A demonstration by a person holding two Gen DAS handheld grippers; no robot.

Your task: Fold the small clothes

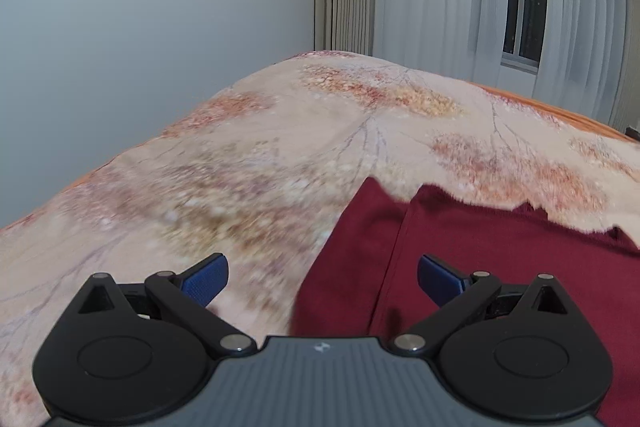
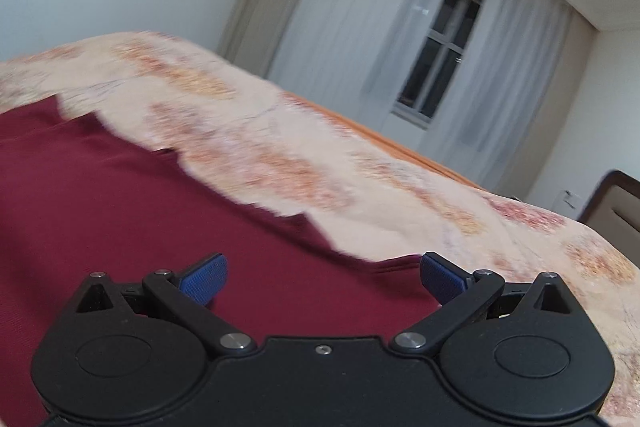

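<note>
left gripper [image 1: 323, 279] jaws wide apart, holding nothing | right gripper [image 2: 324, 277] likewise spread and empty | maroon garment [image 1: 480, 267] flat on floral bedspread [image 1: 240, 167], toward 4 o'clock in left view, 9 o'clock in right

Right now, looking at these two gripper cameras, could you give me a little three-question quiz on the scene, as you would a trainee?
1. True or false: the left gripper is shut on the maroon garment.
2. Multiple choice: the garment lies on A) a bare wooden floor, B) a floral bedspread, C) a metal tray.
3. Fill in: in the right wrist view, the right gripper hovers with its blue fingertips spread ____.

Key: 1 false, both fingers stand apart and grip nothing. 2 B. 3 open.
</note>
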